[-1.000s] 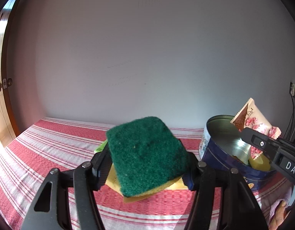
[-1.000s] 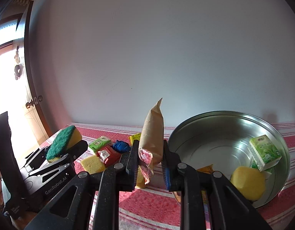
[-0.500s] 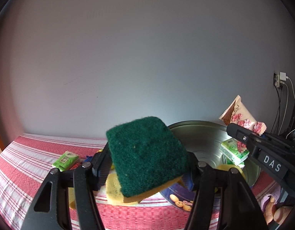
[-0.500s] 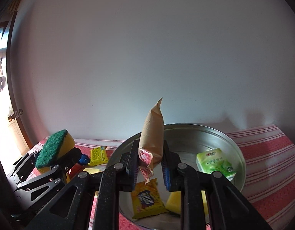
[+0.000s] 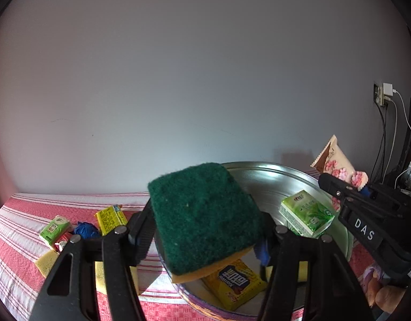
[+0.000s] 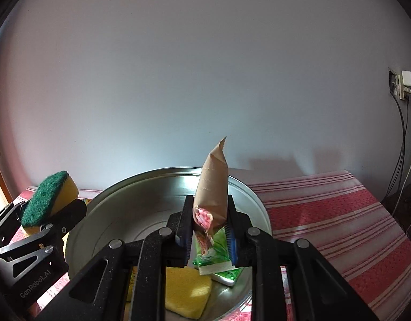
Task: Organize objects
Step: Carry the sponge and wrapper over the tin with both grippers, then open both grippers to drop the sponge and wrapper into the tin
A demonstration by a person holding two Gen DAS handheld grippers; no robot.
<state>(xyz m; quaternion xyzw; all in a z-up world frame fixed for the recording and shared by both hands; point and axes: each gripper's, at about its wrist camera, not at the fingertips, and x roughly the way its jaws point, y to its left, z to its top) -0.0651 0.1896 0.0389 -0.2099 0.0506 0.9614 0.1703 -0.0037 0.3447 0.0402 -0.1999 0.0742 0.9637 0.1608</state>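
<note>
Right now my left gripper (image 5: pixel 205 230) pinches a green-topped scouring sponge (image 5: pixel 202 216) over the near rim of the round metal tin (image 5: pixel 272 176), while my right gripper (image 6: pixel 209 227) clamps a tan snack packet (image 6: pixel 212 187) upright above it. Inside the tin lie 1 green tissue pack (image 5: pixel 307 214), a yellow snack bag (image 5: pixel 235 281) and a yellow sponge (image 6: pixel 186 291). More packets (image 5: pixel 109 218) sit on the red striped cloth (image 6: pixel 325 214).

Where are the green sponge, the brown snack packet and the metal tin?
green sponge (image 5: pixel 202 214), left wrist view, scouring face.
brown snack packet (image 6: pixel 212 187), right wrist view, paper side.
metal tin (image 6: pixel 152 187), right wrist view, inner wall.
</note>
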